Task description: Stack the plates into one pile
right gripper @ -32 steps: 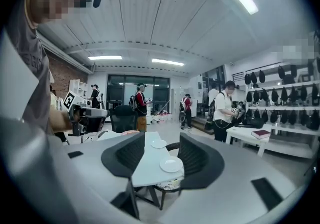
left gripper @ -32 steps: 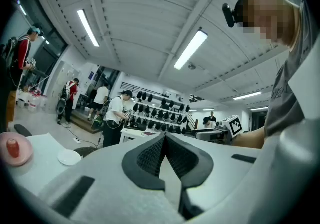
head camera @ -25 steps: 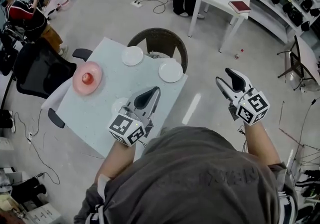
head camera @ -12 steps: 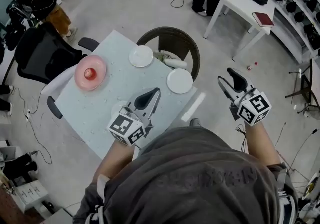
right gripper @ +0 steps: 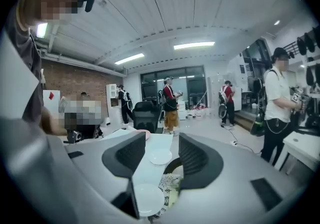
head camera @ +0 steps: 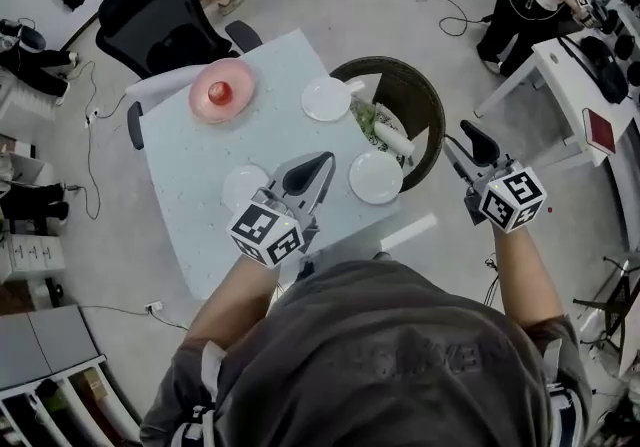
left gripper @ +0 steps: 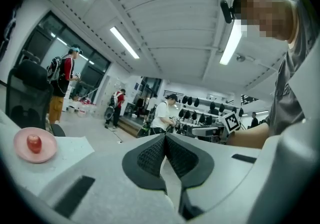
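Your left gripper hovers over the counter, jaws pressed together, empty; your right gripper hangs off the counter's right edge, jaws spread, empty; both forearms reach forward; the far plate, right plate and near plate lie well apart, unstacked.

No words or numbers readable, only black-and-white square markers on the left cube and right cube, each behind its jaws, faint print on the grey shirt illegible.
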{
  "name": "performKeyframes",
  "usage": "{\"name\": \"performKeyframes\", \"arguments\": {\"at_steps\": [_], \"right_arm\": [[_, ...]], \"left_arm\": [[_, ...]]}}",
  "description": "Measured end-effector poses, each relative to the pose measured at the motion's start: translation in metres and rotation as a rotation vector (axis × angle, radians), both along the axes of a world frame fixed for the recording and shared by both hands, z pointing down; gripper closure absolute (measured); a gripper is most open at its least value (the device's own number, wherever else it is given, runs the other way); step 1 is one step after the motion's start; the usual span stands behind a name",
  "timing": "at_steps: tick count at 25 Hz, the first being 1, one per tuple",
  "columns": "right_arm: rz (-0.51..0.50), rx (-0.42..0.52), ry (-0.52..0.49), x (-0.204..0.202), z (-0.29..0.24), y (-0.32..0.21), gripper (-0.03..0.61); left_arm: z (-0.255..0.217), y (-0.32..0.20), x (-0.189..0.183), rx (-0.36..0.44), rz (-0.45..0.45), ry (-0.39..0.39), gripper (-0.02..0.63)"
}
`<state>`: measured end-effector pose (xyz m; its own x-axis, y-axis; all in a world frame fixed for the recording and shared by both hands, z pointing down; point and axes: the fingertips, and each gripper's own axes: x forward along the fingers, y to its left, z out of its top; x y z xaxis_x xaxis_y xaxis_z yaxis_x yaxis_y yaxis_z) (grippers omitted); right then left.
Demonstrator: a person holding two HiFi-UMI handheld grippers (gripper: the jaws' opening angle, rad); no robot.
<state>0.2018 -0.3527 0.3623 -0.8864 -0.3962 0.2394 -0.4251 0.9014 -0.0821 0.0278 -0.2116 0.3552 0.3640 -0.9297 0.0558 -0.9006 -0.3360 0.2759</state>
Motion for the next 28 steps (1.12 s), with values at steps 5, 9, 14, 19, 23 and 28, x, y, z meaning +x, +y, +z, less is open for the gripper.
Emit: {"name": "performKeyframes", "arguments": {"at_steps": [5, 9, 14, 19, 23, 28], "right_arm": [[-0.101, 0.024, 0.058, -0.073, 0.03, -0.036, 0.38], [-0.123, 0.002, 0.125, -0.12, 0.072, -0.059, 0.382], [-0.107, -0.11, 0.16, -0.17, 0.136, -0.086, 0.383], [-0.094, -0.214, 0.198, -0.213, 0.197, -0.109, 0.388], [-0.063, -0.342, 0.207, -0.24, 0.246, -0.127, 0.396], [-0.022, -0.46, 0.239, -0.263, 0.295, -0.141, 0.396]], "left_arm": [[0.016, -0.01, -0.028, -0.013, -0.061, -0.039, 0.609], [0.03, -0.021, -0.055, -0.02, -0.069, -0.053, 0.609], [0.064, -0.04, -0.092, -0.06, -0.073, -0.041, 0.609], [0.101, -0.057, -0.12, -0.094, -0.077, -0.041, 0.609], [0.123, -0.066, -0.137, -0.111, -0.079, -0.023, 0.609], [0.14, -0.069, -0.15, -0.119, -0.076, -0.005, 0.609]]}}
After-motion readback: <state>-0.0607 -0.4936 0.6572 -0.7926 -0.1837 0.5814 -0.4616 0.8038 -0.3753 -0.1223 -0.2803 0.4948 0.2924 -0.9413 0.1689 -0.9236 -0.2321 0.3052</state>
